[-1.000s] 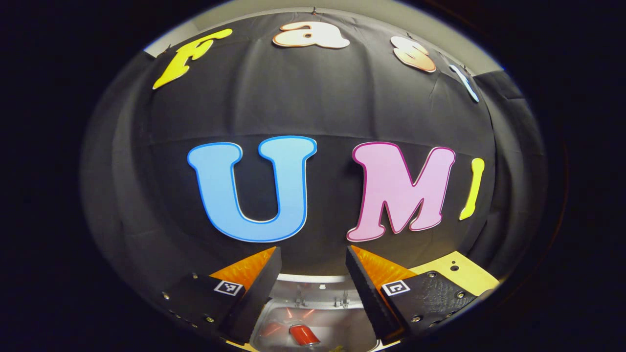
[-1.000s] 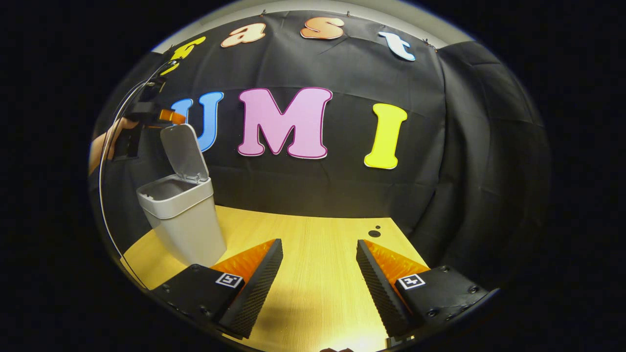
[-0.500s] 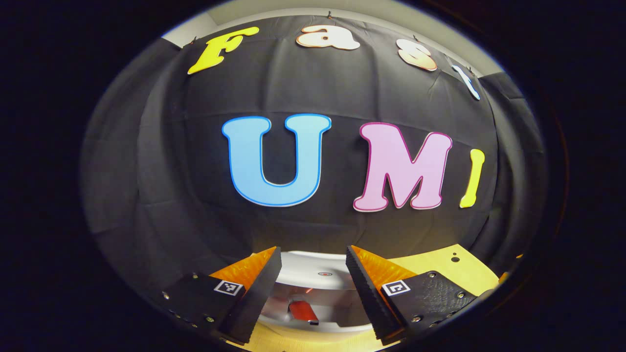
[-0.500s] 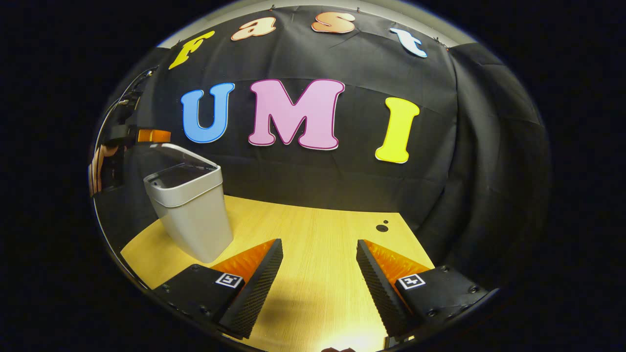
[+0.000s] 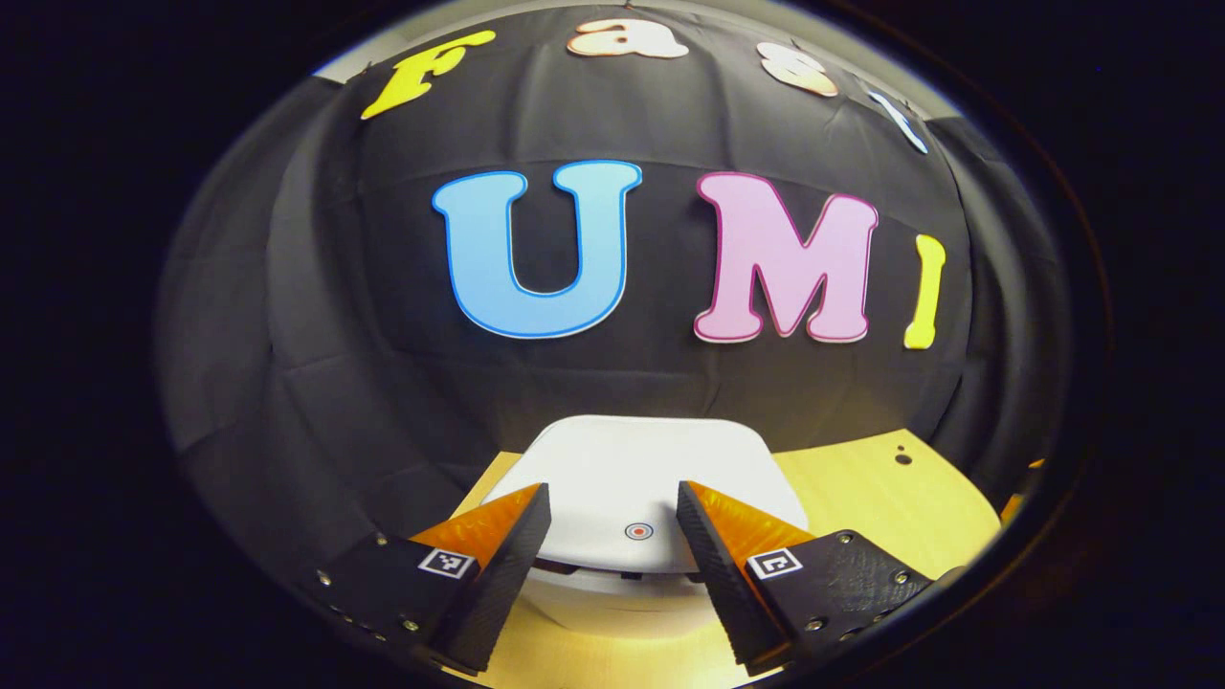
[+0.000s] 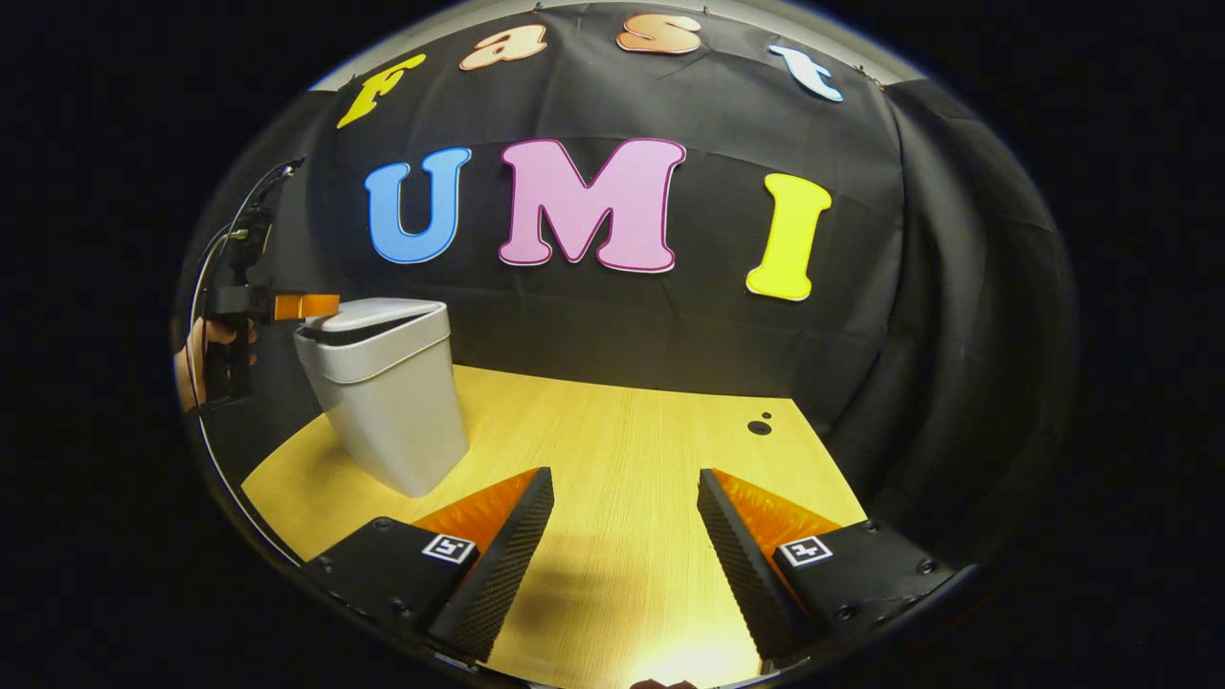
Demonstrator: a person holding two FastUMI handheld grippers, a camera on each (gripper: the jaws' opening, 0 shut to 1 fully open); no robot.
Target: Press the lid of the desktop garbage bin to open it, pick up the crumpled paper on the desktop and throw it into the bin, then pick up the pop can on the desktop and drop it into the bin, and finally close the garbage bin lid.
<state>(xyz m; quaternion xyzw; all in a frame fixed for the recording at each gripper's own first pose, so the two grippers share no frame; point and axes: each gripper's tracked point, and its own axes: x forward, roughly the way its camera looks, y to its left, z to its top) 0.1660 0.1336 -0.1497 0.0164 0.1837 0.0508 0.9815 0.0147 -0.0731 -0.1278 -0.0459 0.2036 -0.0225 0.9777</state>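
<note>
A: What's the biggest thing here?

B: The table (image 6: 632,450), pale wood, running back to the black cloth wall (image 6: 670,325). Two small dark holes (image 6: 760,426) sit near its far right corner.

A: And the bin?

B: The bin (image 6: 392,402) stands on the far left part of the table in the right gripper view, a pale grey tapered box, upright. In the left gripper view it sits right below the camera, close up.

A: Is its lid down?

B: Nearly. The lid (image 5: 632,478) lies almost flat over the rim, but a thin dark gap shows under its near edge in both views, so I can't tell if it has latched. A small red ring mark (image 5: 638,530) sits near its front edge.

A: Where's the left gripper?

B: The left gripper (image 5: 612,522) is over the lid's near edge, fingers apart, one on each side of the ring mark. Whether the tips touch the lid I can't tell. From the right gripper view it shows at the bin's left, with a hand (image 6: 196,344) behind it.

A: The right one?

B: The right gripper (image 6: 622,507) is spread wide above bare table, nothing between its fingers, well right of the bin.

A: Paper or can?

B: I can't tell where they are.
</note>
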